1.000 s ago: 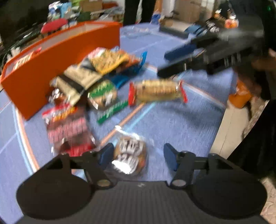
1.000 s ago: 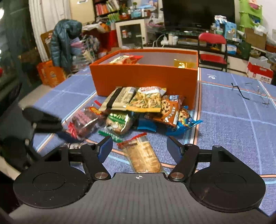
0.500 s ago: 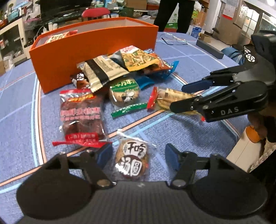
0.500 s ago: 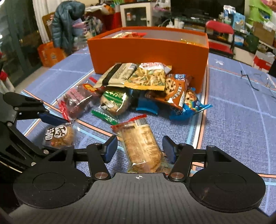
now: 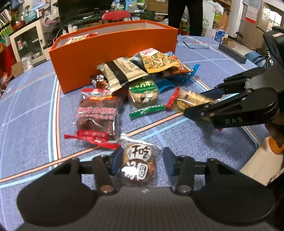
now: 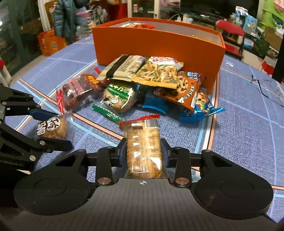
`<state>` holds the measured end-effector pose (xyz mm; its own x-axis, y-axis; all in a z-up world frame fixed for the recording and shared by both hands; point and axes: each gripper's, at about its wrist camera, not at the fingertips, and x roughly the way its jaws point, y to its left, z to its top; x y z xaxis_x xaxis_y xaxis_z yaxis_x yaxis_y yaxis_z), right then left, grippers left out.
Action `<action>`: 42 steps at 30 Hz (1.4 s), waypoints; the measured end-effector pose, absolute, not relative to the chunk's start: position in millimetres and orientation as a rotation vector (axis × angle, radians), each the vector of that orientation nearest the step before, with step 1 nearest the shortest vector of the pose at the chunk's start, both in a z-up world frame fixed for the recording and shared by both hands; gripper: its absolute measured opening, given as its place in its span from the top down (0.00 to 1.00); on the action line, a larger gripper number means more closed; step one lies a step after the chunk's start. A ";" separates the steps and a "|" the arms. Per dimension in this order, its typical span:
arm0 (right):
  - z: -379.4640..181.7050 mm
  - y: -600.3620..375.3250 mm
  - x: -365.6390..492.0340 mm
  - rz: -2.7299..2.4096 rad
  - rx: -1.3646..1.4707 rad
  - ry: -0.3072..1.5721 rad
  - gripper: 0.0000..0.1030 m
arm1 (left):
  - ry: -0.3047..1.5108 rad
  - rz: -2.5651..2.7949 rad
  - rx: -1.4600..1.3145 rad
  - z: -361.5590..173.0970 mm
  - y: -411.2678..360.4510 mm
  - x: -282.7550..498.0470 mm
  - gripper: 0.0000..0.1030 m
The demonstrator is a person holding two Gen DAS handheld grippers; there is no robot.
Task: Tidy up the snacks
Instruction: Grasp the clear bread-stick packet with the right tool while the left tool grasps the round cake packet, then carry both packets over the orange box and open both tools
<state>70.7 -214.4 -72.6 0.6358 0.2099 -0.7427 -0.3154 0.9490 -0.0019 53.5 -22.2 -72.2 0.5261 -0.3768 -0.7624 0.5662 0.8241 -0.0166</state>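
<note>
My left gripper [image 5: 141, 160] sits low on the blue tablecloth, its jaws closing. The pads touch the wrapper of a round brown cookie pack [image 5: 138, 163] with black-and-white lettering. In the right wrist view, my right gripper [image 6: 143, 151] is shut on a long clear cracker pack [image 6: 143, 142] with red ends, its pads squeezing both sides. Each view shows the other gripper: the right gripper [image 5: 197, 103] around the cracker pack, the left gripper [image 6: 53, 128] around the cookie pack [image 6: 51, 127]. An orange box [image 5: 113, 49] stands behind, holding a few packs.
A heap of snacks lies against the box front: a dark red pack [image 5: 96, 115], a green-labelled pastry [image 5: 142, 94], a black-and-cream pack [image 5: 122, 71], a chip bag [image 5: 158, 60], a chocolate-chip cookie bag [image 6: 184, 88]. Glasses [image 6: 266, 87] lie far right. A person [image 5: 184, 16] stands beyond the table.
Both grippers have closed, the left around the round cookie pack, the right onto the cracker pack. The right gripper came down and forward over its pack. The left view rolled upright.
</note>
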 end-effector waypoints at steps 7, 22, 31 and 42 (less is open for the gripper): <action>-71.6 -215.0 70.0 0.300 -0.132 0.822 0.80 | 0.841 -0.535 0.231 -69.0 -21.6 48.4 0.59; -52.4 -210.6 56.5 0.283 -0.195 0.722 0.80 | 0.781 -0.469 0.212 -48.6 -23.2 50.4 0.59; -30.6 -214.6 52.0 0.249 -0.151 0.661 0.80 | 0.777 -0.423 0.168 -33.7 -23.6 56.1 0.59; 22.1 -230.7 81.0 0.198 -0.045 0.566 0.80 | 0.673 -0.388 0.077 30.4 -6.1 98.1 0.59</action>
